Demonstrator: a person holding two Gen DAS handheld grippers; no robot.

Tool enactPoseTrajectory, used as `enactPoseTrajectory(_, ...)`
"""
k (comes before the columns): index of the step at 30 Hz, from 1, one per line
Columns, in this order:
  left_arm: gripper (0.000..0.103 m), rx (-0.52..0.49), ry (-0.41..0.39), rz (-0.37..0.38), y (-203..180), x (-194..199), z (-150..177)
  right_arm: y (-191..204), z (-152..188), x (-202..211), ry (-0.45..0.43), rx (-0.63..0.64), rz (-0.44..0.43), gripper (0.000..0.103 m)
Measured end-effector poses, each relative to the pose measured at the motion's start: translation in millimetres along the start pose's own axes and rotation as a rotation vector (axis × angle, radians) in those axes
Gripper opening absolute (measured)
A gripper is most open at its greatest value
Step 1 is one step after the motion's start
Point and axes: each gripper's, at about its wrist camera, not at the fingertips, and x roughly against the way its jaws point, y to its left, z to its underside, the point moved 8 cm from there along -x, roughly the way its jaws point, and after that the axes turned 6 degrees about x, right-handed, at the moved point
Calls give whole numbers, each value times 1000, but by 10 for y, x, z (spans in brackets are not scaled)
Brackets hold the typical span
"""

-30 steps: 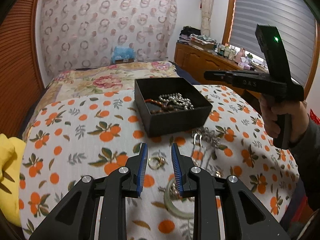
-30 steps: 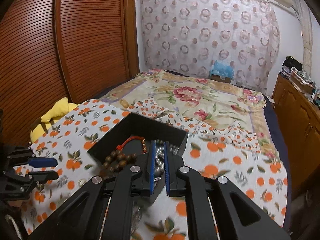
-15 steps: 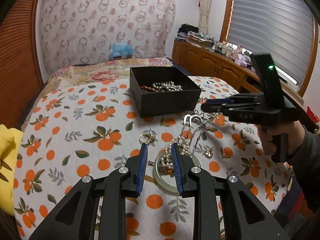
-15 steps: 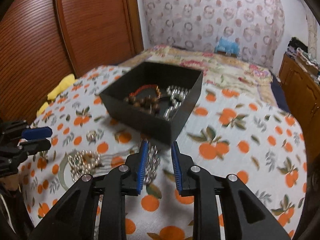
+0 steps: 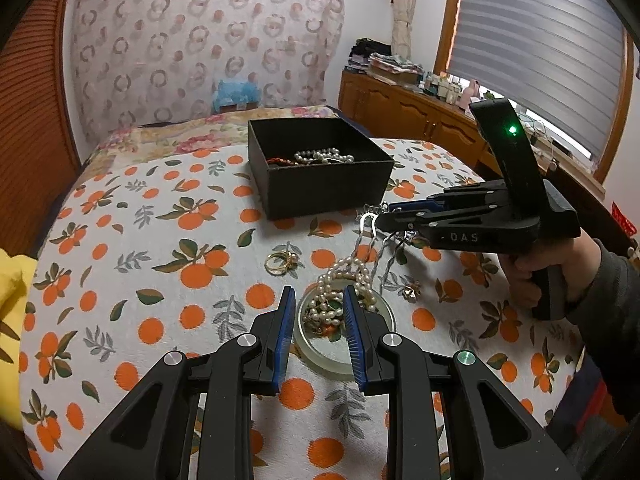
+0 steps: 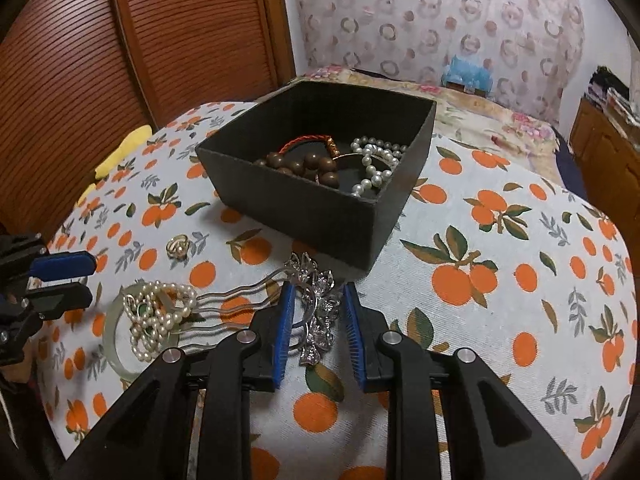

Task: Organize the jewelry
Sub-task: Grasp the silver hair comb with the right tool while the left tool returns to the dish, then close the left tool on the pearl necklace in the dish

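Observation:
A black box point(image 6: 304, 208) on the orange-print cloth holds a wooden bead bracelet point(image 6: 304, 166), a red cord and a pearl strand point(image 6: 374, 168); it also shows in the left wrist view point(image 5: 320, 188). My right gripper point(image 6: 316, 320) is open, its fingers on either side of a silver hair comb point(image 6: 316, 308). My left gripper point(image 5: 316, 320) is open over a pearl necklace point(image 5: 340, 292) lying on a pale jade bangle point(image 5: 340, 364). Gold rings point(image 5: 282, 262) lie to its left. The right gripper shows in the left wrist view point(image 5: 390, 216), the left gripper in the right wrist view point(image 6: 76, 280).
A small gold ornament point(image 5: 411, 292) lies right of the bangle. A yellow cloth point(image 5: 12, 300) is at the left edge of the bed. A wooden dresser point(image 5: 408, 116) stands at the right, a wooden sliding door point(image 6: 120, 60) at the left.
Both grippers have dropped closer to the cloth. The right one opened and moved from above the box down around the silver comb. The left one now frames the pearls.

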Motion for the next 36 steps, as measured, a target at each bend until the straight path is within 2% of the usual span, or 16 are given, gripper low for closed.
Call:
enactPoseTrajectory(6,23,-40,30,16,-117,-100,47,-141,73,154,-28,-34,10,17)
enactPoseTrajectory(12,23,-89,56,23,-249,-215,40,-329,181,269,-45,-76,50,16)
enactPoseTrajectory(20,23,-130,108,-1,-307,-413,83,-399,240,280,-41,-93,48,17)
enactPoseTrajectory(25,23,-133,109,-7,-287,-441,78,-411,245,277,-40,-90,52,17)
enactPoseTrajectory(29,15,-138,109,-13,-271,-468,58,-423,249,281,-41,-89,54,17)
enactPoseTrajectory(31,1,-130,96,-19,-254,-448,28,-420,248,279,-40,-89,54,17)
enactPoseTrajectory(36,0,-103,40,-10,-236,-268,-94,-424,253,277,-39,-89,54,17)
